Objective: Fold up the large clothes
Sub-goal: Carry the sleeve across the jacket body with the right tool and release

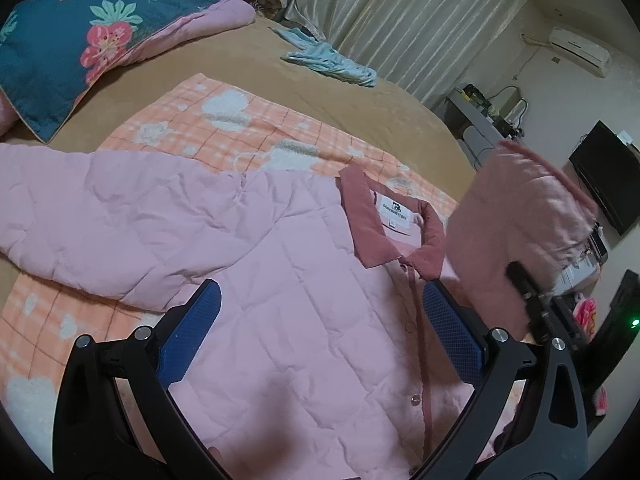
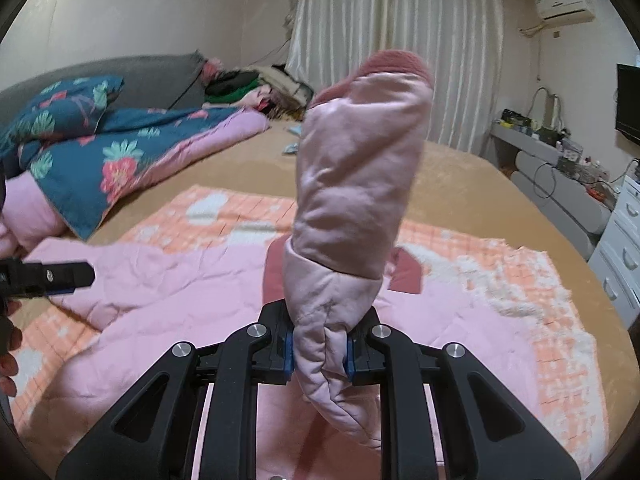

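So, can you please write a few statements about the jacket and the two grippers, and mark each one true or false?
1. The right gripper is shut on a sleeve of the pink jacket. True.
2. The left gripper holds the collar. False: its jaws are open and hold nothing.
3. The jacket lies on an orange checked blanket. True.
4. The other sleeve is already folded over the jacket's front. False: it lies stretched out sideways.

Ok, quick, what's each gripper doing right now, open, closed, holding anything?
Left gripper: open, holding nothing, over the pink jacket.
Right gripper: shut on the jacket's sleeve.
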Demonstrator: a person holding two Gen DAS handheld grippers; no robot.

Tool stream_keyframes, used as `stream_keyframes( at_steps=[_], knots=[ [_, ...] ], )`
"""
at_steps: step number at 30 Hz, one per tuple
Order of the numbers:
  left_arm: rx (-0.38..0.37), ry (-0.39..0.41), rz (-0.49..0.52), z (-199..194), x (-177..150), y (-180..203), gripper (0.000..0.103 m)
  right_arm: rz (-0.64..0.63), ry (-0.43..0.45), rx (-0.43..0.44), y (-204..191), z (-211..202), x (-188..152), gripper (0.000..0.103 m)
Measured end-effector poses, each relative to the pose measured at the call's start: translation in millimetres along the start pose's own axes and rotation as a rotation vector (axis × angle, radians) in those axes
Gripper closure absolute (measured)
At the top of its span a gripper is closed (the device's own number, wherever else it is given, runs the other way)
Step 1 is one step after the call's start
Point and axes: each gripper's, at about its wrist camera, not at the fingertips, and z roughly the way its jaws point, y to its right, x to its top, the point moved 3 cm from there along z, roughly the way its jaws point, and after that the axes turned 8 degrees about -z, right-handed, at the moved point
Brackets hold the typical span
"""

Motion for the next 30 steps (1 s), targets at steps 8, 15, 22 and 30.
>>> stream_keyframes(
  at_steps=[8, 15, 22, 30],
  knots=[
    [-0.061, -0.041, -0.055, 13.7, -3.4, -15.1, 0.008, -0.043, -0.109, 0.059, -44.3, 43.3, -30.6, 0.084],
    [-0.168, -0.133, -0.149, 29.7, -8.8, -22.7, 0.008, 0.03, -0.185, 0.182, -65.6, 62.5, -51.4, 0.055],
    [-0.257, -0.292, -0.211, 59.9, -36.2, -18.2, 0.008, 0.077, -0.229, 0.293, -63.6, 35.9, -66.3, 0.019],
    [-0.171, -0.338, -0.172, 87.9, -62.0, -14.1, 0.009, 0.142, -0.233, 0.196, 6.9, -11.6, -96.6, 0.017]
  ],
)
